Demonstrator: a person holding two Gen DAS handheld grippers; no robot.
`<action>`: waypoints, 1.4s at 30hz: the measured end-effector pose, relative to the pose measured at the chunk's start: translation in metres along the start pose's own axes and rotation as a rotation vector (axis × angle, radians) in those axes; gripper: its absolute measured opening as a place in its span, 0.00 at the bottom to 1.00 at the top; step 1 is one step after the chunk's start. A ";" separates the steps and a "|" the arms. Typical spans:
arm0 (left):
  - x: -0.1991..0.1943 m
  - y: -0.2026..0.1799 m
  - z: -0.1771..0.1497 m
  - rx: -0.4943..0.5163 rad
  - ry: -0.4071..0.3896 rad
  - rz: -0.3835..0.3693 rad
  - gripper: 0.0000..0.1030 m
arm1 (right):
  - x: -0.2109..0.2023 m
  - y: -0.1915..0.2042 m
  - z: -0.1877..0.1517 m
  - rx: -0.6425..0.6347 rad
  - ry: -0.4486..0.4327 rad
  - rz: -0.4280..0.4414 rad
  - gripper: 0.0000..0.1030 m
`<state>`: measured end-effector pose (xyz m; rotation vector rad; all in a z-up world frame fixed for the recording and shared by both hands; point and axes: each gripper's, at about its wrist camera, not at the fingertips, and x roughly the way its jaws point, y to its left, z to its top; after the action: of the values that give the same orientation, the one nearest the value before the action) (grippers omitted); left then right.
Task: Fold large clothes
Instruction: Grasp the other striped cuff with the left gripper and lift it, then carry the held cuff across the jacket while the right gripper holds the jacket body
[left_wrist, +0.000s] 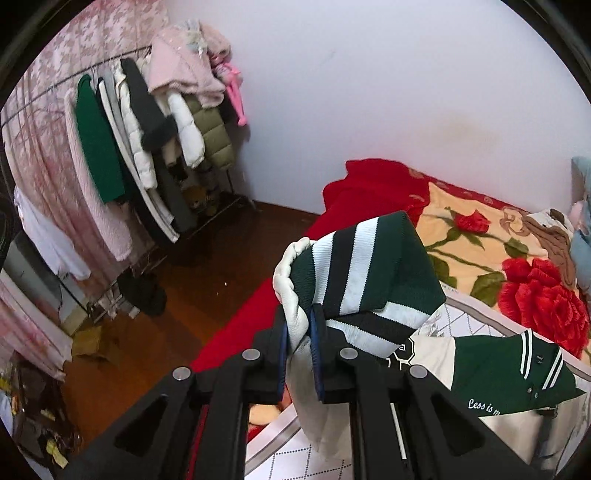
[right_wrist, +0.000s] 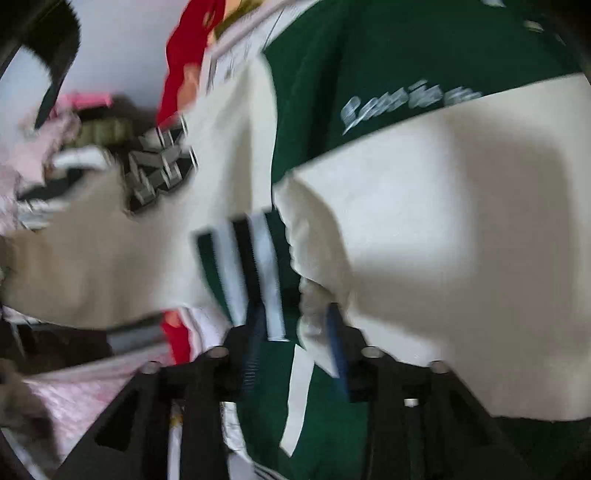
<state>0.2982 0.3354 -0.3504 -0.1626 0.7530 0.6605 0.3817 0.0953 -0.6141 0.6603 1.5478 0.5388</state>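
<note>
The garment is a dark green and cream varsity jacket with striped ribbed cuffs and white script lettering. My left gripper is shut on its cream sleeve just below the green striped cuff and holds it up above the bed. In the blurred right wrist view the jacket fills the frame. My right gripper is shut on the other sleeve by its striped cuff. The jacket body hangs between the two grippers.
A bed with a rose-patterned blanket and red cover lies to the right. A clothes rack full of coats stands at the left wall. Wooden floor with clutter lies below left.
</note>
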 end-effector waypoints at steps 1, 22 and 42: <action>0.001 0.001 -0.001 -0.005 0.006 -0.003 0.08 | -0.018 -0.011 0.003 0.016 -0.044 -0.045 0.62; 0.006 -0.093 -0.026 0.165 0.010 -0.128 0.08 | -0.081 -0.078 -0.021 0.279 -0.151 -0.060 0.63; 0.018 -0.055 -0.029 0.073 0.036 -0.136 0.08 | -0.012 0.032 0.059 0.011 -0.106 -0.154 0.47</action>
<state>0.3246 0.2903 -0.3883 -0.1572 0.7922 0.5010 0.4441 0.1069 -0.5885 0.5641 1.4885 0.3742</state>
